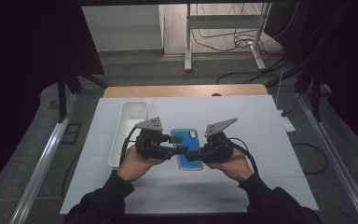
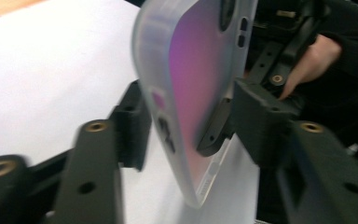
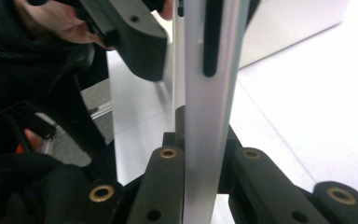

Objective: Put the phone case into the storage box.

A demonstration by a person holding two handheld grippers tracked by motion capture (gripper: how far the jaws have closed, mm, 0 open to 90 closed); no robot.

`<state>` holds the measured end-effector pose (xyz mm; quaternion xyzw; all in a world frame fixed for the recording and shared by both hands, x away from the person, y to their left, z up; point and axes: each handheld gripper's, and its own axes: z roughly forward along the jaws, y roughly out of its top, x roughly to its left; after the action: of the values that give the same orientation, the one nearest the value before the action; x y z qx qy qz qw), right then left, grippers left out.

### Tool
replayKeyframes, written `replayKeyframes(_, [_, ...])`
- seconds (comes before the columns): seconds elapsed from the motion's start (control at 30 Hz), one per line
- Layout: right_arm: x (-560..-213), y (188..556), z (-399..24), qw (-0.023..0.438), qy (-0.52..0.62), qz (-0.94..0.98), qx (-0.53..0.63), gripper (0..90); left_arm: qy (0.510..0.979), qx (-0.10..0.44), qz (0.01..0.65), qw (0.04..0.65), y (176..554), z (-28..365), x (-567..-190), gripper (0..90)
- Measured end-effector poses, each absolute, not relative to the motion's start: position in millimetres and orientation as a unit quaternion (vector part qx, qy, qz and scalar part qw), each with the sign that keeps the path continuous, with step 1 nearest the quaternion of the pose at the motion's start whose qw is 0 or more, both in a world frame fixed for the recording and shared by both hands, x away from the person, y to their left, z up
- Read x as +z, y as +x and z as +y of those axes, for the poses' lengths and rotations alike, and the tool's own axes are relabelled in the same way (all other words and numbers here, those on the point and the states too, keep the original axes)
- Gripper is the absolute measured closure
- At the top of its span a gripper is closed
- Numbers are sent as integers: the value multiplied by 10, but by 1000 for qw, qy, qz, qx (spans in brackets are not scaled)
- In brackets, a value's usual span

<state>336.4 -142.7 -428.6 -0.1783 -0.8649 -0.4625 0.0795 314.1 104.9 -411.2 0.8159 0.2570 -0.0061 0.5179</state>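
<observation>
The phone case is already lifted off the white table, held between the two hands with the white bin just left of them, so any setting down is judged still to come. The right gripper is clamped on the case's edge. The left gripper stands partly open, its jaws on either side of the case and close to or touching it.
</observation>
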Motion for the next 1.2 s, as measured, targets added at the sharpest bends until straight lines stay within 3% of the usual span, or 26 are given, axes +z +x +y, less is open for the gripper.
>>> replayKeyframes(0.2, [-4258,3362,-1463,38,-191,-865,-463,853,812,27,284,510,3142,1064,-4091,266])
replayKeyframes(0.63, [-4233,3316,-1460,-23,-206,-868,-452,852,807,64,324,490,3157,1071,-4102,23])
replayKeyframes(1.03, [-4222,3306,-1470,-39,-218,-863,-454,852,801,65,345,484,3178,1109,-4120,7])
replayKeyframes(1.2, [-4220,3298,-1463,-41,-219,-862,-456,852,802,77,349,478,3163,1115,-4111,125])
